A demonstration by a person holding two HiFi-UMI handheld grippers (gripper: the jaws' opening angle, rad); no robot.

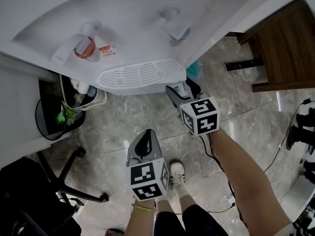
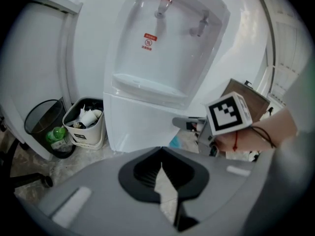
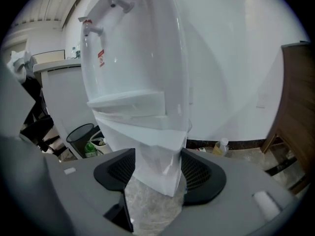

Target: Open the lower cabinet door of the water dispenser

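The white water dispenser (image 1: 138,28) stands in front of me, seen from above with its two taps and its slotted drip tray (image 1: 138,75). Its lower cabinet door (image 2: 142,124) is a plain white panel and looks closed. My right gripper (image 1: 181,90) is open, low at the dispenser's right front corner. In the right gripper view that corner edge (image 3: 157,161) shows between the spread jaws; I cannot tell whether they touch it. My left gripper (image 1: 144,136) hangs further back over the floor, shut and empty, pointing at the door. The right gripper (image 2: 189,123) also shows in the left gripper view.
A black mesh bin (image 1: 49,117) and a white bin of rubbish (image 1: 91,100) stand left of the dispenser. At the right is a wooden cabinet (image 1: 280,48), with a plastic bottle (image 3: 221,145) by the wall. A chair base (image 1: 64,181) and cables (image 1: 295,132) lie on the marble floor.
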